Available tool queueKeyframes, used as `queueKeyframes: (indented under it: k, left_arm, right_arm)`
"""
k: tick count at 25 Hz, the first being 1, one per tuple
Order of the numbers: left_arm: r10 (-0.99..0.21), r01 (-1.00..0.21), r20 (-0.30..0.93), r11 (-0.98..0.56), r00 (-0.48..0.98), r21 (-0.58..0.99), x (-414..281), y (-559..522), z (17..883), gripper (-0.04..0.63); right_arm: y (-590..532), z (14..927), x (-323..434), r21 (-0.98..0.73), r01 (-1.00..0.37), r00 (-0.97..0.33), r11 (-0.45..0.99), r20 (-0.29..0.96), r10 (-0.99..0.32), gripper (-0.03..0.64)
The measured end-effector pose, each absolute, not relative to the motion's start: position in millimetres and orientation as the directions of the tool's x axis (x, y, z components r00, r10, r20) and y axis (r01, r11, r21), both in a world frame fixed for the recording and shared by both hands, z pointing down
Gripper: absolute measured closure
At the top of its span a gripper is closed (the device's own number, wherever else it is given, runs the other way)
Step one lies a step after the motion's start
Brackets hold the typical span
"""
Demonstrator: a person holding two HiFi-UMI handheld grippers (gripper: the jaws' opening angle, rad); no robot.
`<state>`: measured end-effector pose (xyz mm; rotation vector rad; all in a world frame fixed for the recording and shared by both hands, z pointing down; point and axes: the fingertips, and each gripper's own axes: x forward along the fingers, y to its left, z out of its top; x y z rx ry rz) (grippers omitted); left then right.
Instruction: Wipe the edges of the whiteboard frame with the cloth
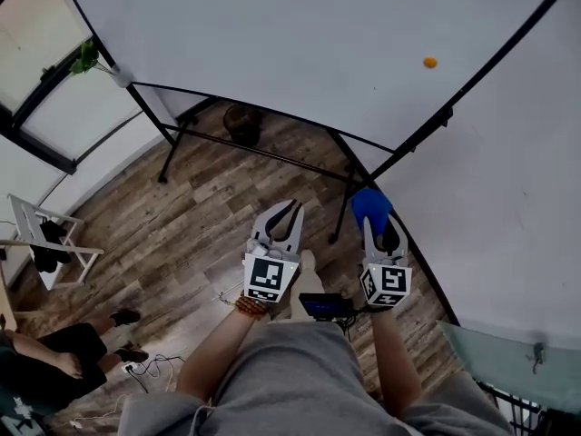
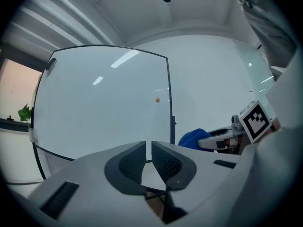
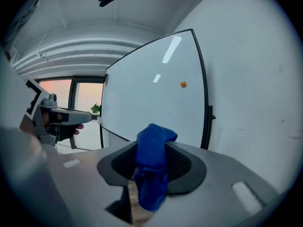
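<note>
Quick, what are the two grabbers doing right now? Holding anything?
Left gripper: jaws shut, nothing between them.
Right gripper: jaws shut on the blue cloth.

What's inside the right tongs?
A blue cloth, pinched between the right tongs. Its top sticks up and its tail hangs below; the squeezed middle is covered by the pads.

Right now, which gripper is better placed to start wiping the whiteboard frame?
Right. The right gripper has its fingers shut on the blue cloth and sits by the right edge of the whiteboard frame; the left gripper holds nothing.
</note>
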<state>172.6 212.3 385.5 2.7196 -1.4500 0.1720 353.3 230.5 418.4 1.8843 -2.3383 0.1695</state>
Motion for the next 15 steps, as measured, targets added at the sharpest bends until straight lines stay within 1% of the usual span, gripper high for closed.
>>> queueKeyframes:
  k: [8, 15]
  left_arm:
    - [-0.848, -0.856, 0.138, -0.517, 0.512, -0.007, 173.9, 190.6, 389.3, 0.581]
    - [-0.858, -0.869, 0.171, -0.495, 0.484, -0.024, 193.9, 169.0, 397.9, 0.584]
  right_arm:
    - [193.9, 441.8, 363.0, -0.030, -0.969, -0.248, 0.247, 0.200, -0.948, 0.449]
    - [157.9, 469.5, 393.0, -0.052, -0.964, -0.264, 0.259, 0.229, -0.937, 0.449]
